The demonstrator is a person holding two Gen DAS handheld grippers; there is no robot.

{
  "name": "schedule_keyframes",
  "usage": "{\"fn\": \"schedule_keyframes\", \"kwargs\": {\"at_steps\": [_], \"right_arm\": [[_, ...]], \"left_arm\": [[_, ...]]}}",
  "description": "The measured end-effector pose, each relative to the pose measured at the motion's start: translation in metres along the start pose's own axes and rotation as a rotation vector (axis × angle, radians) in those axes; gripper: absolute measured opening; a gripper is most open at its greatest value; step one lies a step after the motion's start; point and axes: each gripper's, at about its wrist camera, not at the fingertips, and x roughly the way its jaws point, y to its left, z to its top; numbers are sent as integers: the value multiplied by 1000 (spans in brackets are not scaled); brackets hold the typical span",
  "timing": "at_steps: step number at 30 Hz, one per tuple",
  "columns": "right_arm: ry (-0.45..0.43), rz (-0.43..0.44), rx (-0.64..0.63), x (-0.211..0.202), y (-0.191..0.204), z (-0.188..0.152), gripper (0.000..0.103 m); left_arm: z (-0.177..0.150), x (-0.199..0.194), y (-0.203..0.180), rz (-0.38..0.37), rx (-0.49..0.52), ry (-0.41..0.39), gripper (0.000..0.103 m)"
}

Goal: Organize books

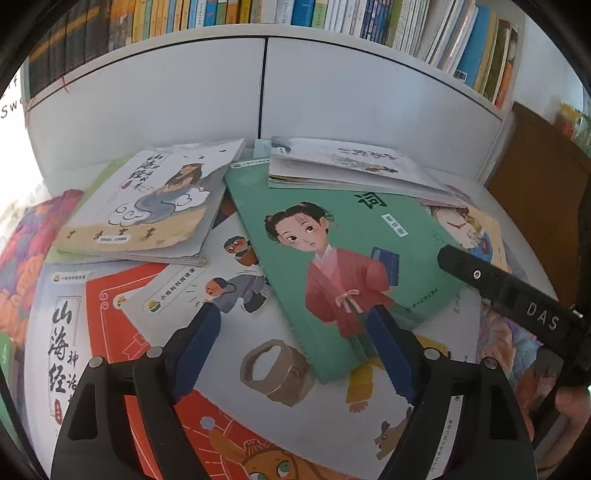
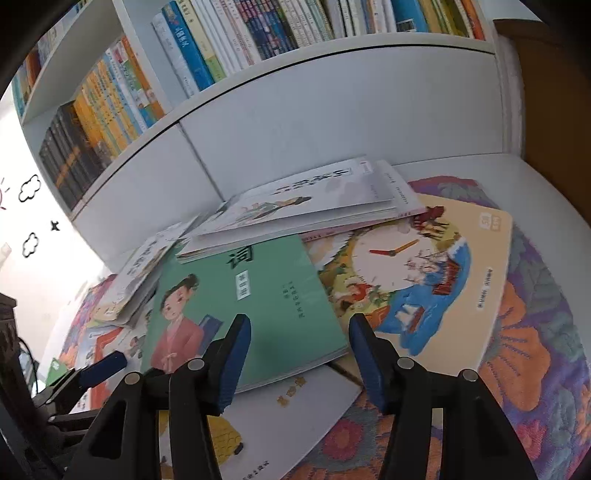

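Note:
Several picture books lie scattered flat on a low table. On top is a green book (image 1: 354, 236) (image 2: 280, 295) showing a child in a red robe. My left gripper (image 1: 295, 317) hangs open just above that book's near edge and a white book (image 1: 258, 332) with a bucket drawing; nothing sits between its blue pads. My right gripper (image 2: 299, 325) is open too, straddling the green book's near right corner without pressing on it. One black finger (image 1: 498, 288) of the right gripper shows at the right of the left wrist view.
A grey-white book (image 1: 147, 206) lies at the left, a thin stack (image 1: 343, 166) (image 2: 314, 199) at the back, a clock book (image 2: 424, 266) at the right. A flowered cloth (image 2: 535, 332) covers the table. A white cabinet (image 1: 166, 96) with a filled bookshelf (image 1: 258, 14) stands behind.

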Motion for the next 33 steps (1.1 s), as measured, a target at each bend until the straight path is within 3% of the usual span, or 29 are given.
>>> {"fn": "schedule_keyframes", "kwargs": {"at_steps": [7,10,13,17,20,26,33], "right_arm": [[85,184,-41,7,13,-6,56],[71,124,-106,5,23,-8,56],[45,137,-95,0,20,-8,56],[7,138,-128,-6,25,-7,57],[30,134,-134,-5,25,-8,57],[42,132,-181,-10,32,-8,58],[54,123,-220,-19,44,-4,58]], "left_arm": [[2,0,10,-103,-36,1,82],[4,-1,15,-142,-48,11,82],[6,-1,21,-186,-56,13,82],[7,-2,18,-185,20,11,82],[8,-6,19,-199,50,5,82],[6,-11,9,-154,126,17,82],[10,-35,13,-183,134,-12,82]]}}
